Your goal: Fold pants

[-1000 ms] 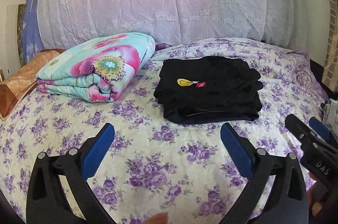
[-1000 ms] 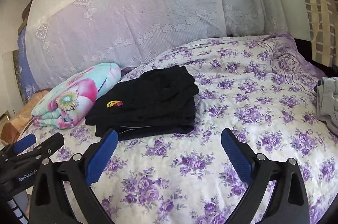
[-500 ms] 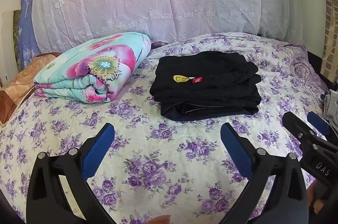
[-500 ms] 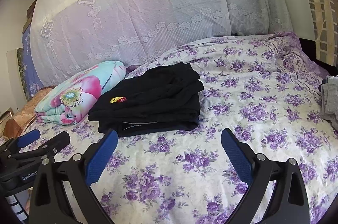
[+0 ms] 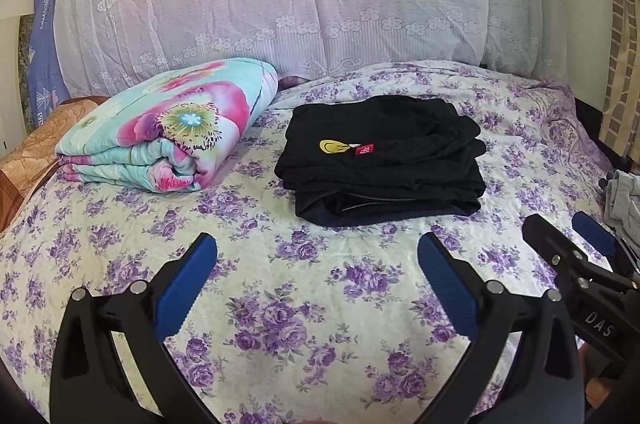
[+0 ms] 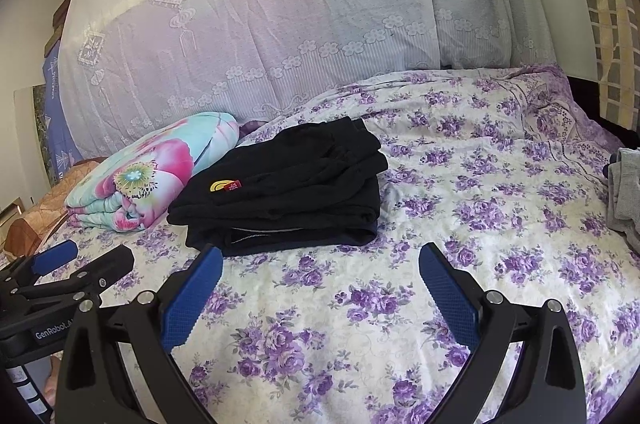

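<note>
Hovering well apart from black pants [image 5: 382,159], lying folded mid-bed right of floral quilt [image 5: 168,127]; left gripper [image 5: 316,264] and right gripper [image 6: 320,268] gaping empty, folding apparently finished.

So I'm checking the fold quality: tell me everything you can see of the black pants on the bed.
The black pants lie folded into a compact, roughly rectangular stack of several layers on the floral bedspread, just right of the rolled flowery quilt, apart from it. The fabric looks soft and matte. A yellow smiley patch and small red tag face up. Neither claw touches them.
</note>
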`<action>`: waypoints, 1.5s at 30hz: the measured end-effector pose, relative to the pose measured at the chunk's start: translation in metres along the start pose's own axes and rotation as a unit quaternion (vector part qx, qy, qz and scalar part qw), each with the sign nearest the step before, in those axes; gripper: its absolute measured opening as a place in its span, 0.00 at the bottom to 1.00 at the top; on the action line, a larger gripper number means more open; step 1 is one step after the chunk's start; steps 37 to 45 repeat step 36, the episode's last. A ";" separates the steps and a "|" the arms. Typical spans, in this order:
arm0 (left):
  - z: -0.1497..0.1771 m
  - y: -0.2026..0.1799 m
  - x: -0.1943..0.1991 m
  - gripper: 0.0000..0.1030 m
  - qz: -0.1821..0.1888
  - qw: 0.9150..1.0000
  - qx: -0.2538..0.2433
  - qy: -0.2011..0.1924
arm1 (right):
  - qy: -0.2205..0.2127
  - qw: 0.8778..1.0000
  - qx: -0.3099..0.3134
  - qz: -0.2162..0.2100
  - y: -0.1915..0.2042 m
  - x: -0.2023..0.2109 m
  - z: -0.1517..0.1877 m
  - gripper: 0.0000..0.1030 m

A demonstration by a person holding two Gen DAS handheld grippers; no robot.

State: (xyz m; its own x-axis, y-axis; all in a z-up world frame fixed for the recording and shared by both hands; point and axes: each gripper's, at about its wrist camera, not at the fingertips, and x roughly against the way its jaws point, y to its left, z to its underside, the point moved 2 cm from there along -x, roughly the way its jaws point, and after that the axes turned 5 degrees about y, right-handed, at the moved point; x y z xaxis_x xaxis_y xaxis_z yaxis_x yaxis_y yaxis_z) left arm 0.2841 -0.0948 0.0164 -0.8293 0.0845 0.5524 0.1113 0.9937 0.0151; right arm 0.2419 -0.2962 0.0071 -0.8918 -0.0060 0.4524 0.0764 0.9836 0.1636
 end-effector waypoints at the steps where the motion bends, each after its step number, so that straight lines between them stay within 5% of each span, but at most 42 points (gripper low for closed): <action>1: 0.000 0.000 0.000 0.95 -0.001 1.000 -0.002 -0.001 | 0.000 1.000 0.000 0.000 0.000 0.000 0.000 0.96; 45: 0.000 0.002 0.005 0.95 0.002 1.000 -0.003 -0.003 | 0.003 1.000 -0.002 -0.002 -0.003 -0.002 0.002 0.96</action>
